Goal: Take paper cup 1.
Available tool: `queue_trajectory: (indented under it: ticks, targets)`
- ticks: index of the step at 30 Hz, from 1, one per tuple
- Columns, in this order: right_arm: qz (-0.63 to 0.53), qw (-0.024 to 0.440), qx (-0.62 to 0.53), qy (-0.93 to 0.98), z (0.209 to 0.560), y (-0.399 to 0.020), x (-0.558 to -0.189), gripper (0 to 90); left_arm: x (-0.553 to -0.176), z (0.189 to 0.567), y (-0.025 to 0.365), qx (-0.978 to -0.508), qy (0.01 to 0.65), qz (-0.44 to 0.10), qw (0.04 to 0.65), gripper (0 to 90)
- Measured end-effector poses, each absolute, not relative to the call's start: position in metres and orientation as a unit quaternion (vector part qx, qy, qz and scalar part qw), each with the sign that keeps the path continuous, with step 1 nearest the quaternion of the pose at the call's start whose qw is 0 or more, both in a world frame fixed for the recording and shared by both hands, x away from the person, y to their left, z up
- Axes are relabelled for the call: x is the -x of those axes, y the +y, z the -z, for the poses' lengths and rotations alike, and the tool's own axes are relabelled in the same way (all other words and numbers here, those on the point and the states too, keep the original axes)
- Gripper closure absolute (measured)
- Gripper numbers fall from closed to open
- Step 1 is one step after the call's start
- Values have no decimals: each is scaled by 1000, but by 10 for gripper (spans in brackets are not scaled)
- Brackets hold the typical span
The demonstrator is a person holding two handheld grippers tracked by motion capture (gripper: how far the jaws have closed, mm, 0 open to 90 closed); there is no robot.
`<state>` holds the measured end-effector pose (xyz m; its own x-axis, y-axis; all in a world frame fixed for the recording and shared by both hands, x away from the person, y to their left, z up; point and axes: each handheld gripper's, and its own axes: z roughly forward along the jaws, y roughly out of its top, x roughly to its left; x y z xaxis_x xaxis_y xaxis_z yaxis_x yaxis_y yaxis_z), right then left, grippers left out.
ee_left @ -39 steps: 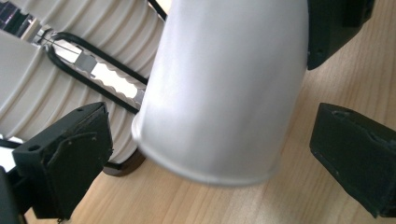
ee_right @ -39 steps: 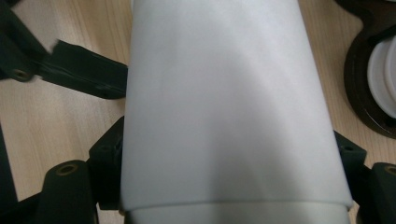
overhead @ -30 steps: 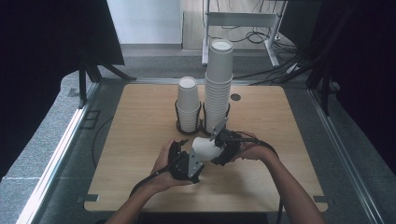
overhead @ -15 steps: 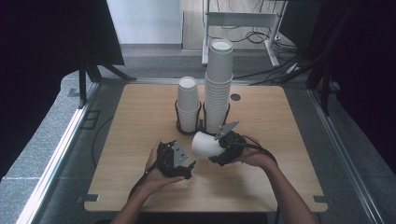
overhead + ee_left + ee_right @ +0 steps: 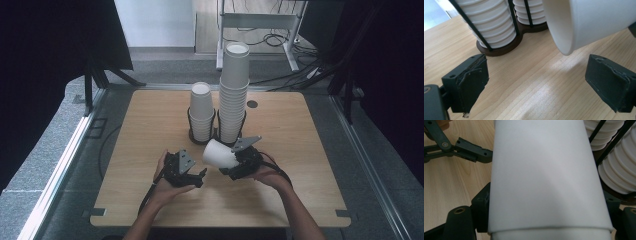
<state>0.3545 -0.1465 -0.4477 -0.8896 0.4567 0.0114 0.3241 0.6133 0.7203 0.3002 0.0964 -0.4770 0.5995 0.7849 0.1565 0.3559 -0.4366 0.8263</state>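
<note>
A white paper cup [image 5: 219, 154] lies on its side above the table, its mouth turned toward the left. My right gripper [image 5: 231, 165] is shut on it, and in the right gripper view the black jaws press both sides of the cup [image 5: 546, 182]. My left gripper [image 5: 199, 177] sits a little to the left of the cup and does not touch it. Its jaws [image 5: 536, 82] have just been closing but still stand apart, with only bare table between them. The cup's rim [image 5: 564, 37] hangs above and beyond the far jaw.
A dark wire holder [image 5: 216, 136] stands mid-table with a short cup stack [image 5: 201, 112] and a tall cup stack [image 5: 234, 85]. The wooden table [image 5: 310, 145] has a round hole [image 5: 252, 104] at the back right. Cables and a metal frame lie beyond the table.
My left gripper has drawn back to the left, away from the cup it was next to. Its jaws have narrowed. The right gripper and the cup have barely moved.
</note>
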Motion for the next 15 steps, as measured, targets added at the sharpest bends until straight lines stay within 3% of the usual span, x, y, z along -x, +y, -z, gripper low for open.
queue_trajectory:
  ticks: [15]
  targets:
    - [-449, 122, -256, 847, 466, -153, -335, 230, -300, 473, 113, -784, 386, -238, 423, 57]
